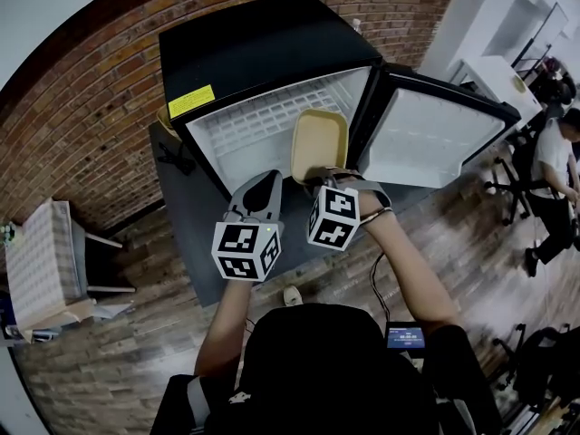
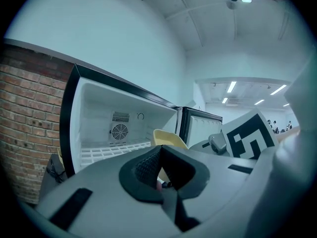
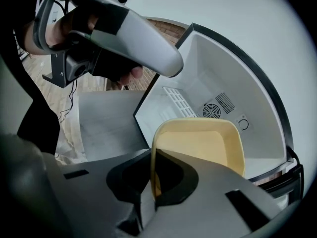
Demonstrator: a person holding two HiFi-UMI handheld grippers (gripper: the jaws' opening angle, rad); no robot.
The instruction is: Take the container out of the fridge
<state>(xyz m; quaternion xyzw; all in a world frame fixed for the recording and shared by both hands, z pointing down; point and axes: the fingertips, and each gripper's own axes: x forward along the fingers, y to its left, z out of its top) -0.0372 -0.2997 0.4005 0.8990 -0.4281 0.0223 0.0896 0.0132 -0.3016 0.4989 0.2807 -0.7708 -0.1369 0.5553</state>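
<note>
A shallow yellow container point(image 1: 319, 141) hangs in front of the open black fridge point(image 1: 263, 48), level with its white interior. My right gripper point(image 1: 321, 179) is shut on the container's near rim. In the right gripper view the container point(image 3: 198, 143) stands tilted on edge, its wall pinched between the jaws of that gripper point(image 3: 152, 155). My left gripper point(image 1: 269, 179) hovers just left of the container with its jaws shut and empty. In the left gripper view the jaws of that gripper point(image 2: 159, 148) meet at the tip, and the container point(image 2: 167, 138) peeks out behind them.
The fridge door point(image 1: 435, 139) stands swung open to the right. A white wire shelf point(image 1: 258, 125) spans the fridge's inside. The fridge sits on a dark grey platform point(image 1: 195, 216) against a brick wall. A white cabinet point(image 1: 41, 261) stands at left, and a seated person point(image 1: 553, 166) is at far right.
</note>
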